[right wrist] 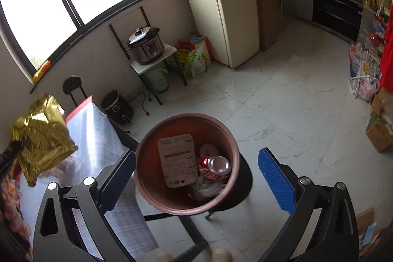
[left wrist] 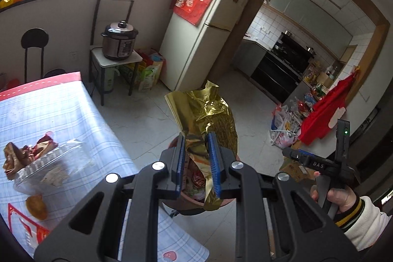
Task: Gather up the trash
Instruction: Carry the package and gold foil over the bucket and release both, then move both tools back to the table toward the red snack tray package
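Left gripper [left wrist: 196,161] clamped narrow on a crumpled gold wrapper [left wrist: 206,114], held above the bin [right wrist: 186,163]. Wrapper's lower part tucked between the blue pads, its near tail dangling past the bin rim; most of the bin hidden behind gripper and foil in the left view. Right gripper [right wrist: 196,171] spread wide, nothing between its fingers, hovering over the open brown bin. Inside: a printed lid [right wrist: 177,160], a can [right wrist: 217,165], and white crumpled bits underneath, too jumbled to identify. In the right view, the wrapper seen far left, its holder cut off by the frame edge. On the counter [left wrist: 61,109], left, a clear tray [left wrist: 49,163] with brown wrappers, blurred. Right hand [left wrist: 339,198] and cuffed sleeve partly cropped at the edge.
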A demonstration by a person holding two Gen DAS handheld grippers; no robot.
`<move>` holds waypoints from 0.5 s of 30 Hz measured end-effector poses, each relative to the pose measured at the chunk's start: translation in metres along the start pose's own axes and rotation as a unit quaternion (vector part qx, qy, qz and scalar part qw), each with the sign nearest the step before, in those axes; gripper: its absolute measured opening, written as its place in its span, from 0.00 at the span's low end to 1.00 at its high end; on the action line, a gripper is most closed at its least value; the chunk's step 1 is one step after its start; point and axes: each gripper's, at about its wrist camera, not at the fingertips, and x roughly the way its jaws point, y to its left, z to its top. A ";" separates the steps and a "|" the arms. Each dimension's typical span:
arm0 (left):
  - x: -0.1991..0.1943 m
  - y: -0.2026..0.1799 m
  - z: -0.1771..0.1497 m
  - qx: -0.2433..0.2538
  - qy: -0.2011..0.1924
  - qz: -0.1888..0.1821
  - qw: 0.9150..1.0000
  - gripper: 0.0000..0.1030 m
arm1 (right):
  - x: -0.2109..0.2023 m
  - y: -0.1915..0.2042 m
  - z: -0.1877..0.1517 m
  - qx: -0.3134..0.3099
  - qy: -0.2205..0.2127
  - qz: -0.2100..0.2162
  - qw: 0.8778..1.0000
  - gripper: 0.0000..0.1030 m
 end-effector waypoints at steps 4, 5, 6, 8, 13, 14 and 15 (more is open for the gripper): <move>0.045 -0.032 0.007 0.027 0.026 -0.013 0.999 0.21 | -0.009 -0.006 -0.011 -0.014 0.007 -0.007 1.000 0.95; 0.054 -0.041 0.009 0.035 0.028 -0.015 0.999 0.21 | -0.010 -0.008 -0.013 -0.013 0.007 -0.006 1.000 0.95; 0.062 -0.049 0.012 0.045 0.027 -0.015 0.999 0.22 | -0.012 -0.010 -0.015 -0.011 0.008 -0.006 1.000 0.95; 0.072 -0.064 0.019 0.060 0.020 -0.023 0.998 0.52 | -0.013 -0.014 -0.018 -0.008 0.009 -0.008 1.000 0.95; 0.063 -0.082 0.026 0.089 -0.019 -0.028 0.995 0.93 | -0.019 -0.015 -0.023 -0.008 0.006 -0.015 1.000 0.95; 0.059 -0.083 0.025 0.092 -0.024 -0.026 0.995 0.94 | -0.021 -0.014 -0.024 -0.009 0.004 -0.017 1.000 0.95; 0.055 -0.081 0.024 0.095 -0.024 -0.025 0.995 0.94 | -0.023 -0.013 -0.024 -0.009 0.001 -0.018 1.000 0.95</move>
